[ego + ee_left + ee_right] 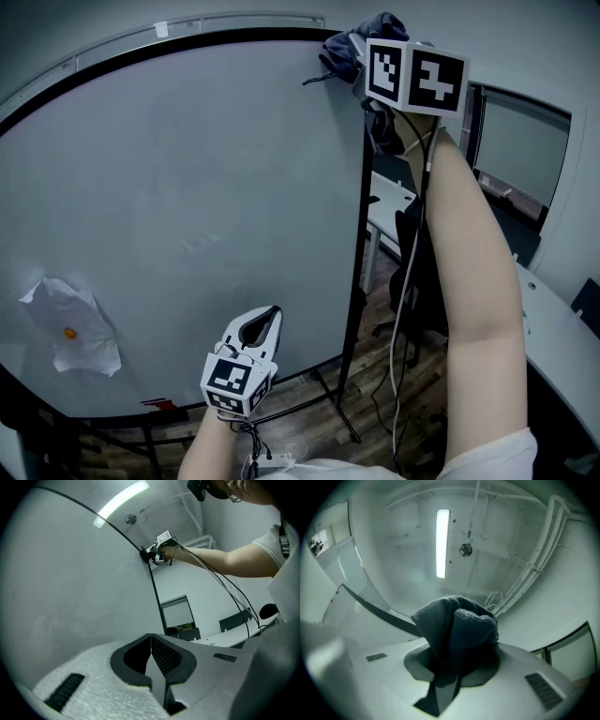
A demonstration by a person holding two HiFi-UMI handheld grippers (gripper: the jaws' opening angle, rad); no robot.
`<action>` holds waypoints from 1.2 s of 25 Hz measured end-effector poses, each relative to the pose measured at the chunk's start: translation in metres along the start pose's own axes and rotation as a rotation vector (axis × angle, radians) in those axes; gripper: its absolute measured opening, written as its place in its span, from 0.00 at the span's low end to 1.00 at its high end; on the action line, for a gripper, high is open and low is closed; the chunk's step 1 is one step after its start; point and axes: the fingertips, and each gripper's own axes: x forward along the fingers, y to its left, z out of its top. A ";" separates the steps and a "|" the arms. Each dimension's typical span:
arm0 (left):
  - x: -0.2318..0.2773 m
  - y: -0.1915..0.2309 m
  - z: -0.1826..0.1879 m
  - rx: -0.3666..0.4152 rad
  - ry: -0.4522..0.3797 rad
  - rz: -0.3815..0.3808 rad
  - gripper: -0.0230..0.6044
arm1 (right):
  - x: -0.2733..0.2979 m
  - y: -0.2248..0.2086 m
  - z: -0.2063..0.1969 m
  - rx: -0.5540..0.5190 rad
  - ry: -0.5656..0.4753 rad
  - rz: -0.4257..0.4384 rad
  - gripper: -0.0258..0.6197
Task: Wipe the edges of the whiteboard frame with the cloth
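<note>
The whiteboard has a thin black frame and fills most of the head view. My right gripper is raised to the board's top right corner, shut on a dark blue-grey cloth that presses against the frame there. In the right gripper view the bunched cloth sticks out between the jaws, with the black frame just behind it. My left gripper hangs low in front of the board's lower part, shut and holding nothing; its tips meet. From there the right gripper shows at the corner.
A crumpled white paper is pinned to the board's lower left by an orange magnet. A red item lies on the bottom rail. The stand's legs rest on wood floor. A desk, a dark chair and hanging cables are to the right.
</note>
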 end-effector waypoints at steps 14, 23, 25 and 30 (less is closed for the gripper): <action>0.012 -0.038 -0.008 0.004 -0.002 -0.029 0.07 | -0.019 -0.023 -0.040 -0.017 0.094 -0.014 0.16; 0.011 -0.043 -0.020 -0.073 -0.004 -0.024 0.07 | -0.042 -0.014 -0.086 -0.058 0.164 -0.008 0.16; 0.011 -0.045 -0.024 -0.078 0.000 -0.028 0.07 | -0.046 -0.011 -0.096 -0.058 0.177 -0.010 0.16; 0.012 -0.055 -0.028 -0.075 0.010 -0.045 0.07 | -0.057 -0.006 -0.118 -0.051 0.209 -0.011 0.16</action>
